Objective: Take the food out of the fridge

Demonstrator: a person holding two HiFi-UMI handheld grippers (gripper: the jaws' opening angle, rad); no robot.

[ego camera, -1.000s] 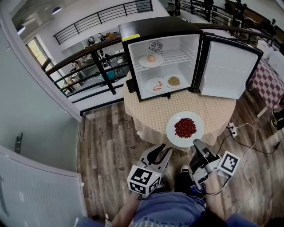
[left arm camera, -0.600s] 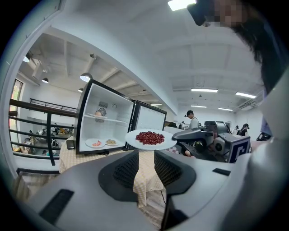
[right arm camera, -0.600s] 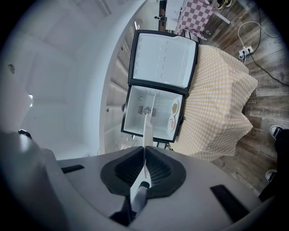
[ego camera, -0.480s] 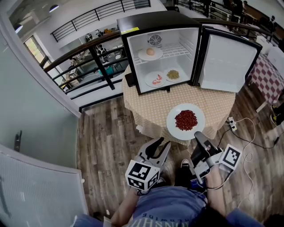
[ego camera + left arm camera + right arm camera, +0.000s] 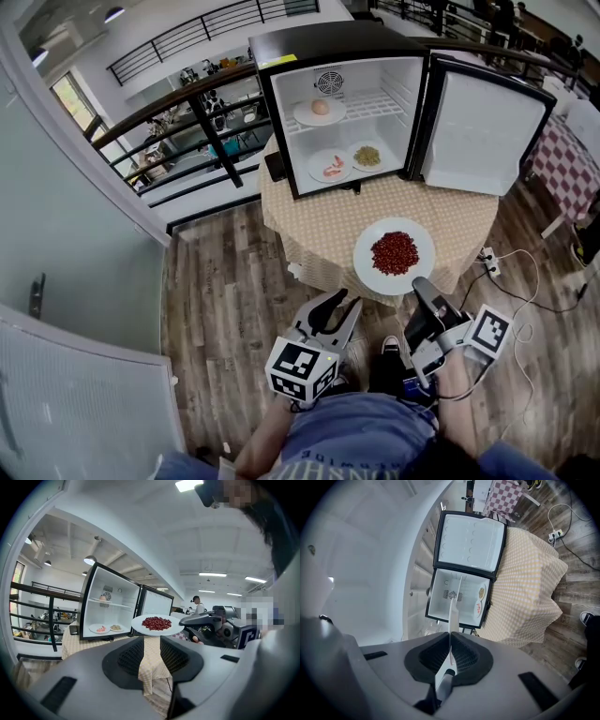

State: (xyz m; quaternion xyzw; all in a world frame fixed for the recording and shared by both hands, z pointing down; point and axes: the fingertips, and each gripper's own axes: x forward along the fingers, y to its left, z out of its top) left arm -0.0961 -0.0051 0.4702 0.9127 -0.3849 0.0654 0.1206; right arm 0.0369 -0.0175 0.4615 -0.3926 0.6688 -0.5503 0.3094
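Observation:
My right gripper [image 5: 419,287] is shut on the near rim of a white plate of red food [image 5: 395,255], holding it level over the front edge of the table [image 5: 328,225]. In the right gripper view the plate [image 5: 451,616] shows edge-on between the pads. The left gripper view shows the same plate [image 5: 157,623] with the right gripper [image 5: 206,620] at its rim. My left gripper [image 5: 336,307] hangs open and empty, left of the plate. The open fridge [image 5: 277,112] holds a plate with a bun [image 5: 320,110] above, a pink-food plate [image 5: 330,167] and a greenish-food plate [image 5: 367,157] below.
The fridge door [image 5: 483,131] stands wide open to the right. A checked cloth covers the round table. A railing [image 5: 187,112] runs behind on the left. A power strip and cables [image 5: 489,268] lie on the wooden floor at the right.
Only the head view has shifted slightly; both grippers and the plate stay where they were.

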